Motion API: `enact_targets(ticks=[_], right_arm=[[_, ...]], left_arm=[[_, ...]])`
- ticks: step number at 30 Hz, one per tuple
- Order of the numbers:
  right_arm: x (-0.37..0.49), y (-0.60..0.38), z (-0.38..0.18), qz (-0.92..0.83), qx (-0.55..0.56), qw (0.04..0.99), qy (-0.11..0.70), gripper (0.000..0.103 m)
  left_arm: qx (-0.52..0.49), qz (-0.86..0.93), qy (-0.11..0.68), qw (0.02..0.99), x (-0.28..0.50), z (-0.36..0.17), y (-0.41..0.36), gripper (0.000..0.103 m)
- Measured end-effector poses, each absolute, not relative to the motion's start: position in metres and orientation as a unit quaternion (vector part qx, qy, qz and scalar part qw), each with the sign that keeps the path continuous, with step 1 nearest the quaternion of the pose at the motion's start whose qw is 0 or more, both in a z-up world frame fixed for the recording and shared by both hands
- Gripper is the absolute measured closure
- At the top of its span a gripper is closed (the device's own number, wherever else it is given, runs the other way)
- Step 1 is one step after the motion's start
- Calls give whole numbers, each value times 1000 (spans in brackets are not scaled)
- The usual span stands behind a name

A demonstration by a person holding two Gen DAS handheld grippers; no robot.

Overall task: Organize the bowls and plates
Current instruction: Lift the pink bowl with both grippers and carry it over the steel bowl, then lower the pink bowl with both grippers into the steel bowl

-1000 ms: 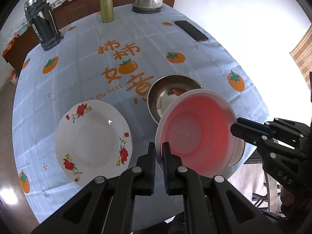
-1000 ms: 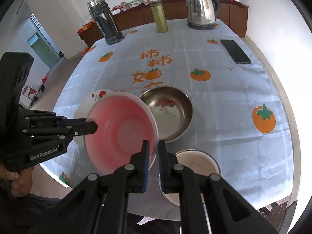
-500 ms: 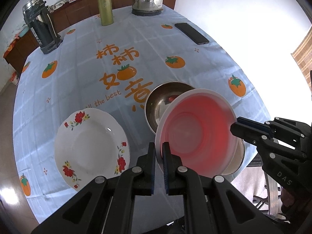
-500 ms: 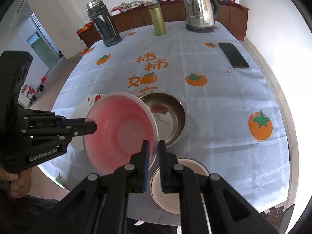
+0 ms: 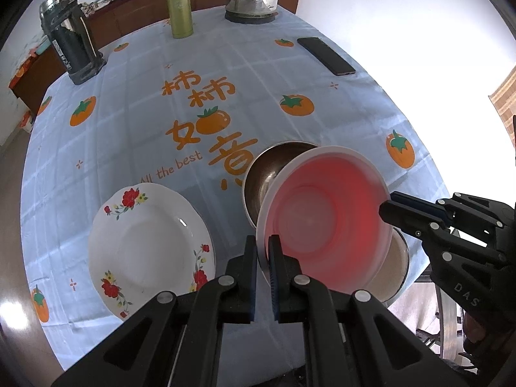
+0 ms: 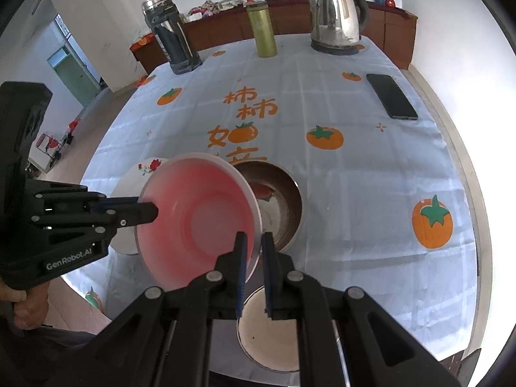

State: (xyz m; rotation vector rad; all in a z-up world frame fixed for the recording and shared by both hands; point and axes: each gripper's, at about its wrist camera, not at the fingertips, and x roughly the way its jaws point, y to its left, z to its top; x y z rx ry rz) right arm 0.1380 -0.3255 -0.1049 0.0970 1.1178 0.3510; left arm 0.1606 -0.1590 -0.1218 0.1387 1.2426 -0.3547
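Transfer in hand — left gripper [image 5: 262,251] and right gripper [image 6: 254,251] each pinch the pink bowl's [image 5: 325,222] rim, holding it tilted above the steel bowl [image 6: 280,206]. Next, probably, lowering it level to nest — releasing together.

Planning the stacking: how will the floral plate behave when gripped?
The floral plate looks glazed ceramic: probably stiff, heavy and breakable. Its glossy, sloping rim may slip in a tool. It lies flat on the tablecloth, so rolling seems unlikely.
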Motion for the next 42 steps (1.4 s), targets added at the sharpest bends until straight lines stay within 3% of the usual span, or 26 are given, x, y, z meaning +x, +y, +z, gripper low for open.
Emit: enact_targets(ticks=[42], right_arm=[[202,-331,-137,168,9,800,575,93]], left_arm=[[54,-154,620,767,203,-150,-176,93]])
